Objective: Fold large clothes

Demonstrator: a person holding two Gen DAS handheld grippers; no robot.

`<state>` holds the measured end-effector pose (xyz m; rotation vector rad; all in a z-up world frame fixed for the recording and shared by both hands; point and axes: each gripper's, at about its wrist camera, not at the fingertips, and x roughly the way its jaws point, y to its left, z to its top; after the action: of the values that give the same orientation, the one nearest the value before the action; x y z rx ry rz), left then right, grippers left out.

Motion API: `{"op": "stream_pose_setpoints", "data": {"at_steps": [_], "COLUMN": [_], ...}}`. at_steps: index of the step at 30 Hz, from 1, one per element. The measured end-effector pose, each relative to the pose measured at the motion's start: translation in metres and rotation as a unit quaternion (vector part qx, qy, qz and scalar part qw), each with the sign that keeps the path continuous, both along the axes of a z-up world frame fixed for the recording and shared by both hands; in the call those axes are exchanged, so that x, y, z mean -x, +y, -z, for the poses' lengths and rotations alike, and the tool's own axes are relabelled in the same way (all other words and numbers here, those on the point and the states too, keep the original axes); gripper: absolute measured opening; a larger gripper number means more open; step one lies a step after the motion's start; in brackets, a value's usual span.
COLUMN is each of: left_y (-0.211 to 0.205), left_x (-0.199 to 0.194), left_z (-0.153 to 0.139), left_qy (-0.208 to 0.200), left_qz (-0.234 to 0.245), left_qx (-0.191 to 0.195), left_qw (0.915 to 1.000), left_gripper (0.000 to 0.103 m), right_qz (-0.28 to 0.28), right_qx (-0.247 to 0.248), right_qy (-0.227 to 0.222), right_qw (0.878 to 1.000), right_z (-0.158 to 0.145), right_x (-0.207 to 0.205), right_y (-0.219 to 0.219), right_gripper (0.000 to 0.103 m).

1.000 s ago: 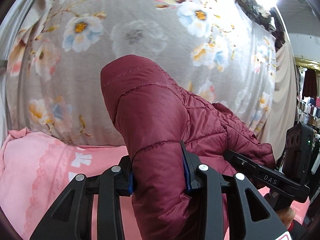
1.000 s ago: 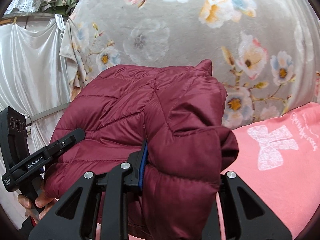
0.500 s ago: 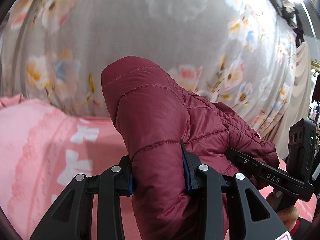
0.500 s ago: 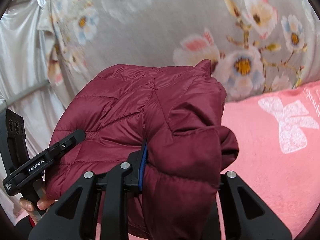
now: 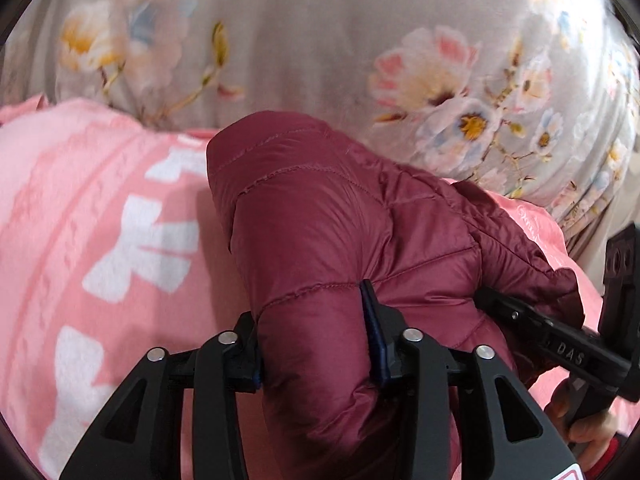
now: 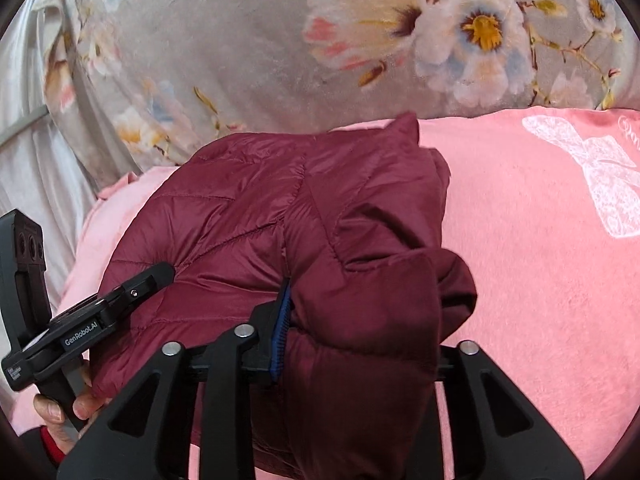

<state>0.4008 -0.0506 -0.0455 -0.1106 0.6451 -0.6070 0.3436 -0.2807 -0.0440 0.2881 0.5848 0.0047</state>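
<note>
A dark red quilted puffer jacket (image 5: 320, 232) is bunched between both grippers, over a pink bed cover. My left gripper (image 5: 316, 344) is shut on a thick fold of the jacket at its left end. My right gripper (image 6: 360, 336) is shut on a thick fold of the jacket (image 6: 280, 216) at its right end. The right gripper also shows at the right edge of the left wrist view (image 5: 560, 344), and the left gripper at the left edge of the right wrist view (image 6: 100, 312). The jacket's lower part is hidden behind the fingers.
A pink cover with white bow prints (image 5: 100, 240) lies under the jacket and spreads to the right in the right wrist view (image 6: 540, 260). A grey flowered cloth (image 5: 360, 40) hangs upright right behind it. White fabric (image 6: 24, 100) hangs at the far left.
Both grippers have moved down and forward with the jacket toward the pink cover. The cover now fills more of both views. The grips have not changed.
</note>
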Motion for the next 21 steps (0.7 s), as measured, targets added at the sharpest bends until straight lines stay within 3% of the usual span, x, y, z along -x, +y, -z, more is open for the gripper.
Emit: {"op": "stream_pose_setpoints", "data": {"at_steps": [4, 7, 11, 12, 15, 16, 18, 21], "left_y": [0.008, 0.025, 0.056, 0.061, 0.058, 0.052, 0.041, 0.008], "left_x": [0.001, 0.015, 0.047, 0.056, 0.085, 0.097, 0.113, 0.125], "left_z": [0.005, 0.001, -0.026, -0.034, -0.051, -0.052, -0.048, -0.024], "left_qy": [0.033, 0.056, 0.04, 0.043, 0.055, 0.057, 0.069, 0.093], "left_qz": [-0.015, -0.031, -0.09, -0.093, -0.074, -0.056, -0.024, -0.002], "left_qx": [-0.002, -0.004, -0.031, -0.032, -0.039, -0.045, -0.045, -0.091], "left_qw": [0.9993, 0.9979, 0.9947, 0.9942, 0.9949, 0.9958, 0.9963, 0.9915], "left_gripper": [0.052, 0.055, 0.056, 0.056, 0.056, 0.056, 0.056, 0.056], "right_qz": [0.016, 0.021, 0.043, 0.043, 0.042, 0.041, 0.036, 0.037], "right_qx": [0.004, 0.013, 0.014, 0.018, 0.06, 0.072, 0.093, 0.114], "right_qy": [0.021, 0.022, 0.001, -0.003, -0.01, -0.009, -0.007, 0.003], "right_qw": [1.0, 0.999, 0.999, 0.999, 0.997, 0.996, 0.995, 0.993], "right_z": [0.0, -0.007, -0.027, -0.033, -0.061, -0.068, -0.078, -0.084], "right_x": [0.006, 0.031, 0.071, 0.077, 0.087, 0.086, 0.082, 0.068], "right_y": [-0.003, -0.007, -0.014, -0.014, -0.003, 0.002, 0.01, 0.019], "right_gripper": [0.052, 0.056, 0.061, 0.058, 0.036, 0.022, 0.016, 0.013]}}
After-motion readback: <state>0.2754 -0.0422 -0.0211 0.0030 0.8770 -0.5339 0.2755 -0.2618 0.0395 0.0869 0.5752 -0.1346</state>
